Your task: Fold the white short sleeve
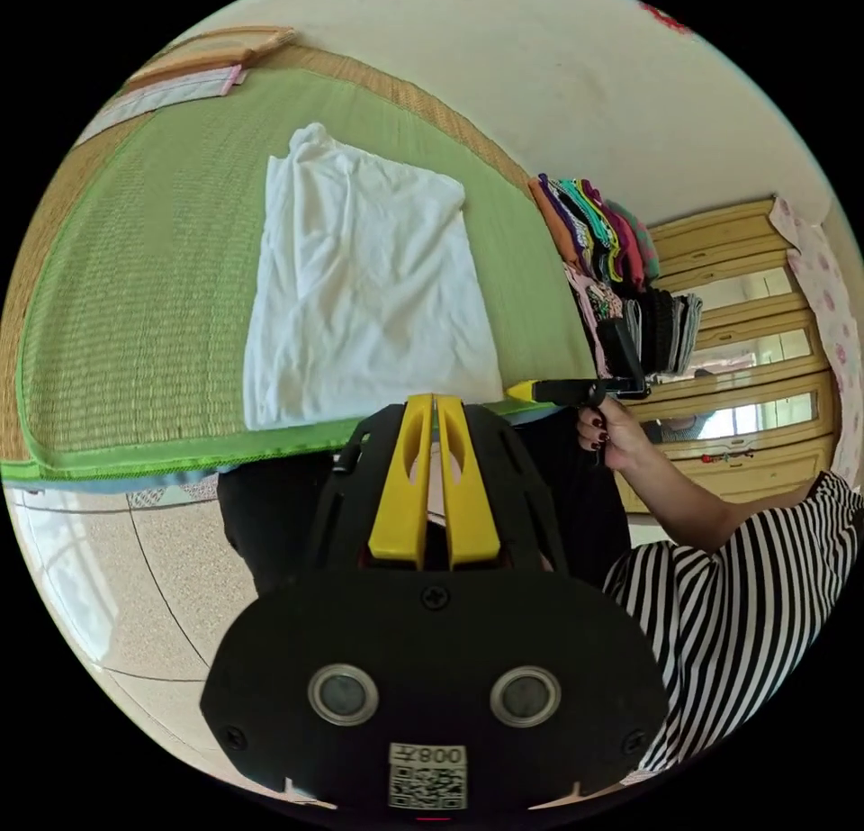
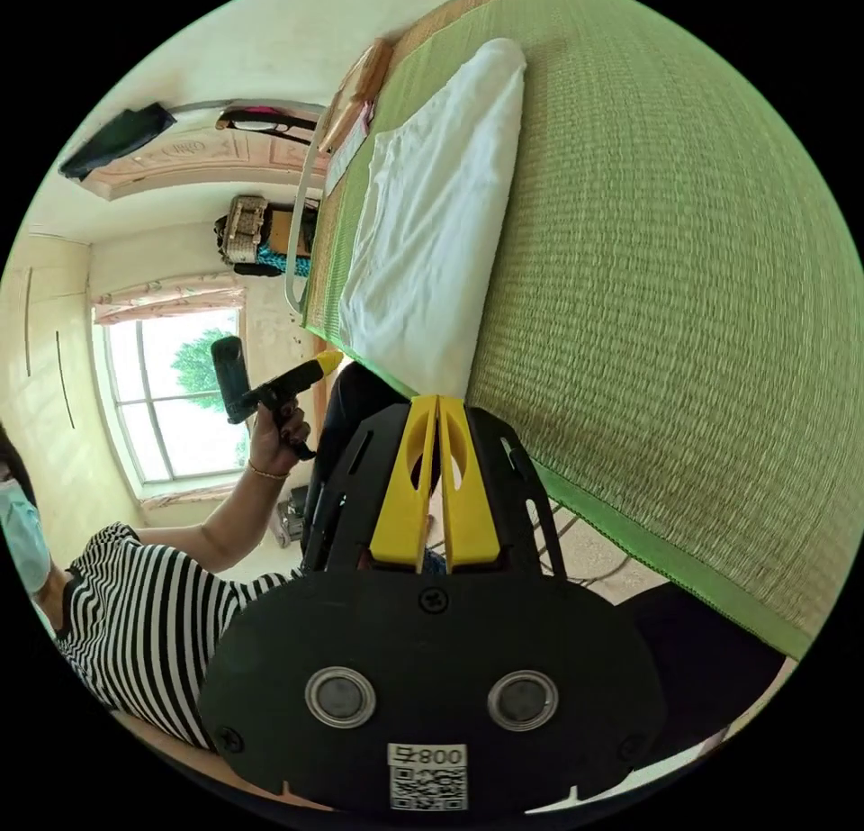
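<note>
Both grippers (image 1: 435,401) (image 2: 437,401), jaws clenched empty, hang off the mat (image 1: 135,327); a careless grab could rumple the folded shirt (image 1: 360,300)

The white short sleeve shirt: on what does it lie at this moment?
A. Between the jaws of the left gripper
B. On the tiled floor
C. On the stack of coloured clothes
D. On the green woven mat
D: the white short sleeve shirt lies partly folded on the green woven mat, and the shut yellow jaws of the left gripper hold no cloth.
</note>
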